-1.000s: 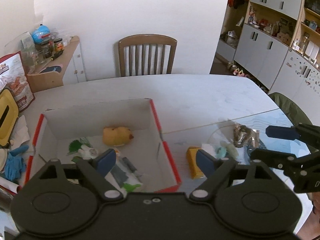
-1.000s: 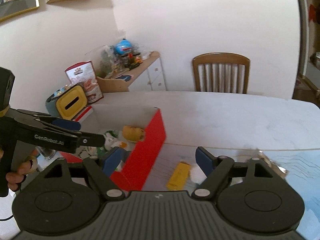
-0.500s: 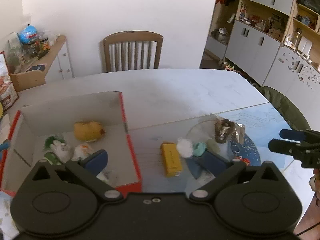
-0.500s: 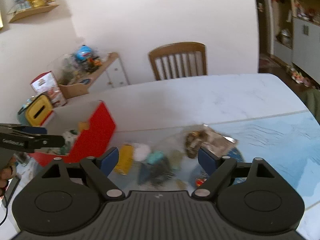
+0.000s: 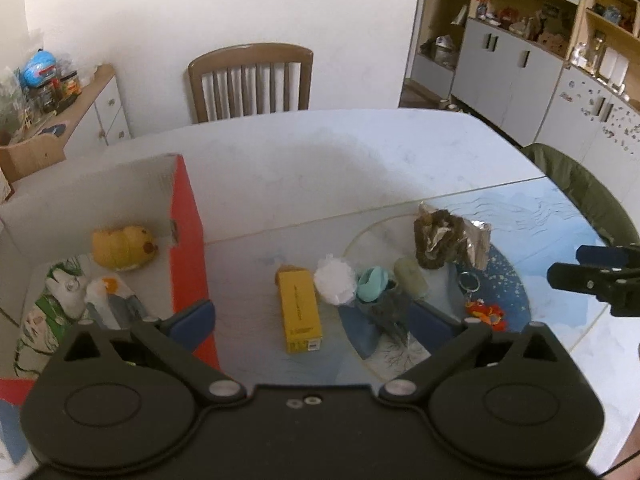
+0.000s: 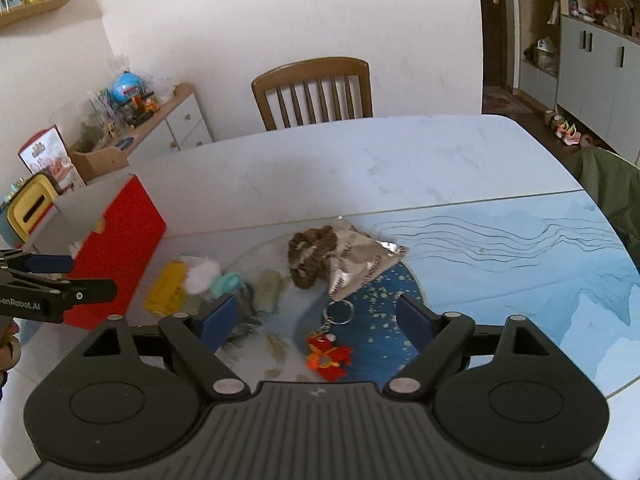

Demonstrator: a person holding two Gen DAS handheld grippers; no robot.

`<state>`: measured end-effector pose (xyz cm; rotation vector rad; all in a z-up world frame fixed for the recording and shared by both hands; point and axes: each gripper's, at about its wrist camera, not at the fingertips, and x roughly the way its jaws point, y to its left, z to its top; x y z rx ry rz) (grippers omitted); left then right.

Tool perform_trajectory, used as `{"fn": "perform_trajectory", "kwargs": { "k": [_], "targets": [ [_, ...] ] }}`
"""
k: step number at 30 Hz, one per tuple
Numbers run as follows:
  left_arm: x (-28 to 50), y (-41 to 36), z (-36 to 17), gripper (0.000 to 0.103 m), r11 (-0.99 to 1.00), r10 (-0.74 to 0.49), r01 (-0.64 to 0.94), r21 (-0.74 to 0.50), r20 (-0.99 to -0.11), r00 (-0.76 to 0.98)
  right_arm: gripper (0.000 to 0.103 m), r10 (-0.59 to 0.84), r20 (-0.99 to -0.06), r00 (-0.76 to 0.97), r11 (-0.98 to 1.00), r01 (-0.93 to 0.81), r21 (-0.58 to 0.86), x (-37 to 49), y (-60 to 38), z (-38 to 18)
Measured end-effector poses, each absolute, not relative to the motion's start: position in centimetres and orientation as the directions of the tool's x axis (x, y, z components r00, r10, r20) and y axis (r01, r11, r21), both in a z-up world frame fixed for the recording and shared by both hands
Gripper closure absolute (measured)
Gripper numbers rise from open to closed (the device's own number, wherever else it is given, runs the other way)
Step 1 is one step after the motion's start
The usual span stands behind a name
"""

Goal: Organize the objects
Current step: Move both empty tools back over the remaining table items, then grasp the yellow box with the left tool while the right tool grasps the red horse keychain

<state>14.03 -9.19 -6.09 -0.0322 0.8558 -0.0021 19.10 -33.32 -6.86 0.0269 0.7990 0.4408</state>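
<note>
Right gripper (image 6: 316, 318) spread wide, empty, low centre of frame. Directly ahead: red keychain (image 6: 329, 356) on the blue mat (image 6: 520, 264), flat, light, floppy; best pinched at the ring. Left gripper (image 5: 312, 320) also wide, empty, over yellow box (image 5: 300, 312): stiff, light, grip across long sides. Red bin (image 5: 190, 240) at left.

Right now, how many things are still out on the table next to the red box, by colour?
Yellow: 1, box
White: 1, puff
Teal: 1, toy
Pale green: 1, block
Brown: 1, scrunchie
Silver: 1, packet
Red: 1, keychain
Grey: 1, blurred thing
Total: 8
</note>
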Motion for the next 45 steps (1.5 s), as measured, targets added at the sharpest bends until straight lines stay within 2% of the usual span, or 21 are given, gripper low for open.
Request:
{"fn": "perform_trajectory", "kwargs": {
  "k": [12,18,20,25,29,33,39,45],
  "targets": [
    [16.2,-10.8,-10.1,0.003,0.994,0.09,-0.1,0.033,-0.76,0.643,0.016,0.366,-0.739,0.566,0.906,-0.398,0.144,23.3,-34.0,-10.3],
    [16.8,-12.0,-11.1,0.004,0.986,0.169,-0.114,0.124,-0.733,0.659,0.016,0.381,-0.765,0.519,0.889,-0.434,0.148,23.3,-33.7,-12.3],
    [16.8,-12.5,-11.2,0.013,0.982,0.186,-0.116,0.146,-0.725,0.663,0.016,0.383,-0.771,0.509,0.882,-0.45,0.14,23.0,-33.4,-12.7],
    [17.0,-13.7,-11.6,0.016,0.977,0.212,-0.144,0.156,-0.717,0.664,0.016,0.401,-0.78,0.481,0.864,-0.481,0.148,22.6,-33.1,-13.5],
    [17.5,-13.2,-12.6,0.027,0.969,0.227,-0.22,0.111,-0.744,0.628,0.016,0.417,-0.783,0.462,0.852,-0.498,0.16,22.4,-33.0,-14.2],
    [17.8,-12.8,-13.4,0.03,0.961,0.249,-0.253,0.114,-0.758,0.603,0.016,0.422,-0.791,0.443,0.834,-0.531,0.148,22.2,-32.6,-14.8],
    [18.2,-11.3,-13.9,0.044,0.949,0.252,-0.305,0.082,-0.777,0.576,0.017,0.43,-0.797,0.424,0.815,-0.562,0.141,22.1,-32.0,-15.6],
    [18.4,-10.8,-13.9,0.057,0.951,0.228,-0.306,0.05,-0.781,0.582,0.027,0.44,-0.793,0.421,0.797,-0.589,0.129,22.1,-31.2,-16.1]
  ]
}}
